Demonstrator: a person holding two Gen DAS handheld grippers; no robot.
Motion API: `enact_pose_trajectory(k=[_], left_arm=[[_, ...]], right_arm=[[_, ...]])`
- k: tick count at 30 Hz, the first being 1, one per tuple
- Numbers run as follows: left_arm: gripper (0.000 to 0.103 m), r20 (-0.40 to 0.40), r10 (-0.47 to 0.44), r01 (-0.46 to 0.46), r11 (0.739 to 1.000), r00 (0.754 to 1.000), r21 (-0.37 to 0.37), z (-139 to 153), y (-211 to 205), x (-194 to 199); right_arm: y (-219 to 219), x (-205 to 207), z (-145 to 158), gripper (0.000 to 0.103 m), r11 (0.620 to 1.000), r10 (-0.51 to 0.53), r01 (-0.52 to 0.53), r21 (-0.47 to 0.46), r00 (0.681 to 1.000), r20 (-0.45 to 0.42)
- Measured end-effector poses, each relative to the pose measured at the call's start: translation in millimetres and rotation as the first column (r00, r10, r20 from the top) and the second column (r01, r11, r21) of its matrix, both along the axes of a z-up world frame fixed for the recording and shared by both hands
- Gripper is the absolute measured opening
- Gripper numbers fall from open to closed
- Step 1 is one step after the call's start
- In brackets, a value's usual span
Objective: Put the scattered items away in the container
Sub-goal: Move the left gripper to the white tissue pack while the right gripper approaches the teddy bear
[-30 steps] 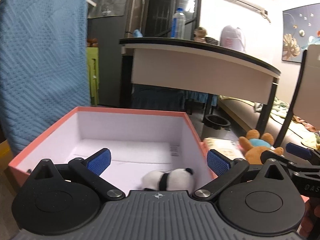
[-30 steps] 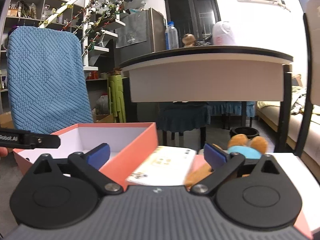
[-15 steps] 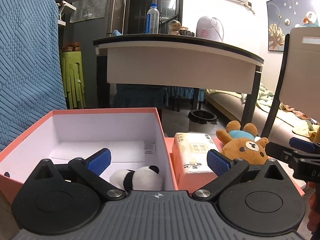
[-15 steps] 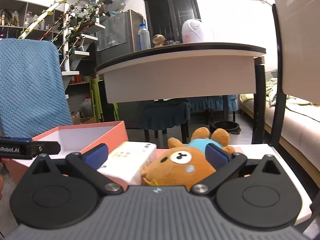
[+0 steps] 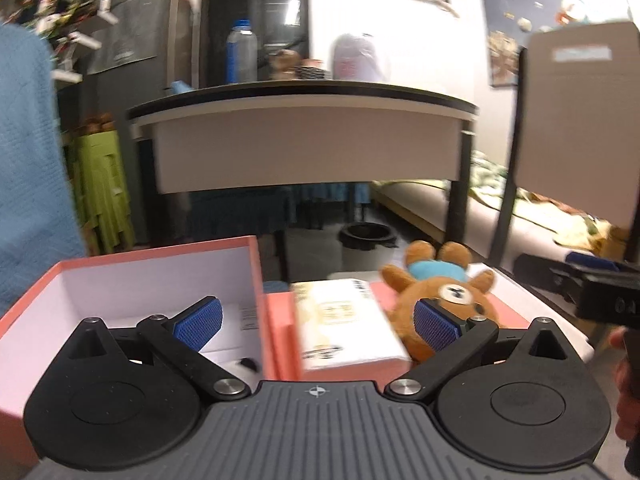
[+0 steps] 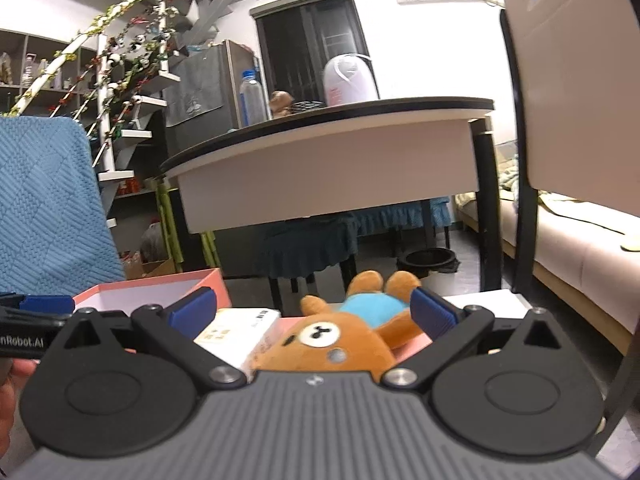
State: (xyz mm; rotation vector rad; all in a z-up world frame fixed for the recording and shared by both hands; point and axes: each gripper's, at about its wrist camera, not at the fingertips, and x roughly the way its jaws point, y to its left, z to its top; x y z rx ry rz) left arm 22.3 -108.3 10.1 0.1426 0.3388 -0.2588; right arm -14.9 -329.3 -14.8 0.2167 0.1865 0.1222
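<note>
Pink box (image 5: pixel 256 280) interior mostly hidden by spread left claw (image 5: pixel 316 322), bear (image 6: pixel 332 344) between spread right claw (image 6: pixel 312 310).

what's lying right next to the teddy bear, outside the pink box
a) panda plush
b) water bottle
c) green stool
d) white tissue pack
d: the white tissue pack lies against the teddy bear on the pink lid, beside the pink box.
</note>
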Motion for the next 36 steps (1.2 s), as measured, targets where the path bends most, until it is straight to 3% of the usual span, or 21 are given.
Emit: enact_pose_trajectory(k=[5,14,19,23,29,32,36], left_arm=[[0.102,-0.001,-0.056,0.056,0.995,0.998,0.078,-15.7,-28.1,8.5],[0.102,-0.031,-0.096,0.099,0.985,0.995,0.14,-45.7,-60.0,28.1],[0.102,-0.086,-0.076,0.088,0.985,0.993,0.146,-59.2,-67.9,45.2],[0.102,-0.07,-0.085,0.096,0.978,0.994,0.186,-67.1,-77.5,47.4],[0.102,-0.074,-0.173,0.183,0.972,0.982,0.149,-67.2,-84.8,40.1],[0.102,-0.06,-0.146,0.153,0.98,0.987,0.128,-64.4,-83.7,37.7],[0.102,-0.064,-0.024,0.033,0.991,0.998,0.132,-63.8,-74.9,44.2]], right_arm=[[-12.3,0.2,2.4,0.103,0.999,-0.029,0.03,0.022,1.0,-0.004],[-27.3,0.2,-3.2,0.103,0.998,-0.043,0.044,0.035,0.999,-0.021],[-32.3,2.2,-9.6,0.103,0.998,-0.041,0.043,0.043,0.998,-0.048],[-33.6,4.1,-13.5,0.103,0.998,-0.035,0.038,0.043,0.997,-0.065],[-35.3,7.1,-16.6,0.103,0.998,-0.042,0.045,0.045,0.996,-0.081],[-32.9,7.1,-16.6,0.103,0.998,-0.04,0.044,0.045,0.996,-0.084],[-29.1,6.9,-16.3,0.103,0.998,-0.037,0.041,0.045,0.996,-0.086]])
